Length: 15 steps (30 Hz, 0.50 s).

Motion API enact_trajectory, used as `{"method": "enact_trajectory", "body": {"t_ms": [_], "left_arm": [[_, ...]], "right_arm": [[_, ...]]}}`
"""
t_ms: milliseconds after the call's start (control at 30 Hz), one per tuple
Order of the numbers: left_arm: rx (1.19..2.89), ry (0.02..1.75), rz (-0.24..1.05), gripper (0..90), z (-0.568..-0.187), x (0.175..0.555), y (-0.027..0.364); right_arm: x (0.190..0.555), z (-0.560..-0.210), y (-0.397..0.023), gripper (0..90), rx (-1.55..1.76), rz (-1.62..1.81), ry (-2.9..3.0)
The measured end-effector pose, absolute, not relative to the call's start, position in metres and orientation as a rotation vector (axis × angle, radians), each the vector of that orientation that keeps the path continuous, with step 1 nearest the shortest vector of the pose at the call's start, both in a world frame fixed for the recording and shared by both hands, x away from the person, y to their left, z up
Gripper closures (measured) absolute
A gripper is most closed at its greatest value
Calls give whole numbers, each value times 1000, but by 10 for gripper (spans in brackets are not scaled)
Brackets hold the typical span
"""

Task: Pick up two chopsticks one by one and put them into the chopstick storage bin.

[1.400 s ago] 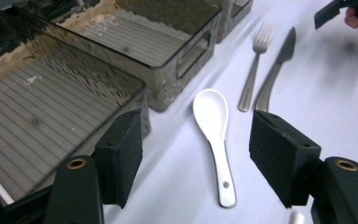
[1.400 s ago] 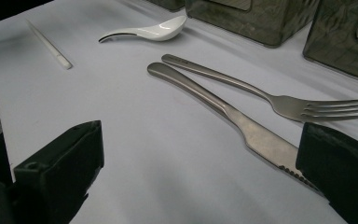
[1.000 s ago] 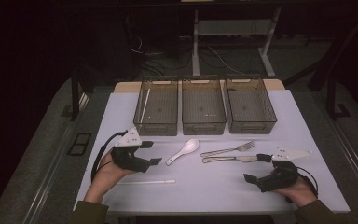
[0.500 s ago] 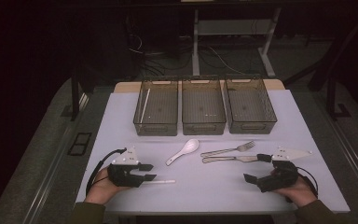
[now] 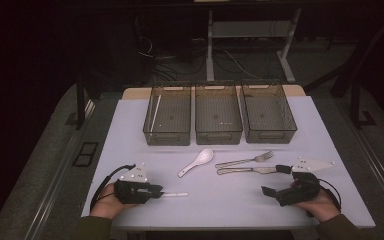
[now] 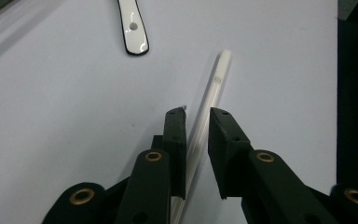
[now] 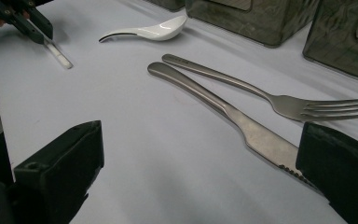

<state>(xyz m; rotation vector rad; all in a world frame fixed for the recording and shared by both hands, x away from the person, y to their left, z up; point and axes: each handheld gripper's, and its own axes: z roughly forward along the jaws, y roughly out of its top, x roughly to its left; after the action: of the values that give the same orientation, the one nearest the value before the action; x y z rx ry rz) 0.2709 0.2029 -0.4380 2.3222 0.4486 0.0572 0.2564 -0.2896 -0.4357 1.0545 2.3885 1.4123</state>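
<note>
- Left gripper [image 6: 196, 119] is low on the counter [image 5: 230, 200] near its front-left corner, jaws just closing around the white chopstick [image 6: 209, 100], pads narrowly apart, not yet pressing.
- The grab sits near one end; the long free end could droop or swing on lifting.
- The thin, smooth stick may roll and slip out.
- Right gripper [image 7: 200, 158] rests wide apart near the knife [image 7: 223, 109]; a nudge would shift it.
</note>
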Motion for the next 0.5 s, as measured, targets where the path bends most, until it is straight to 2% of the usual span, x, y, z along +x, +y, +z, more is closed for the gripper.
{"method": "enact_trajectory", "body": {"t_ms": [500], "left_arm": [[2332,499,-3,798,-443,274,200]], "right_arm": [[256,-435,-289,9,1053,1412,2390]]}}
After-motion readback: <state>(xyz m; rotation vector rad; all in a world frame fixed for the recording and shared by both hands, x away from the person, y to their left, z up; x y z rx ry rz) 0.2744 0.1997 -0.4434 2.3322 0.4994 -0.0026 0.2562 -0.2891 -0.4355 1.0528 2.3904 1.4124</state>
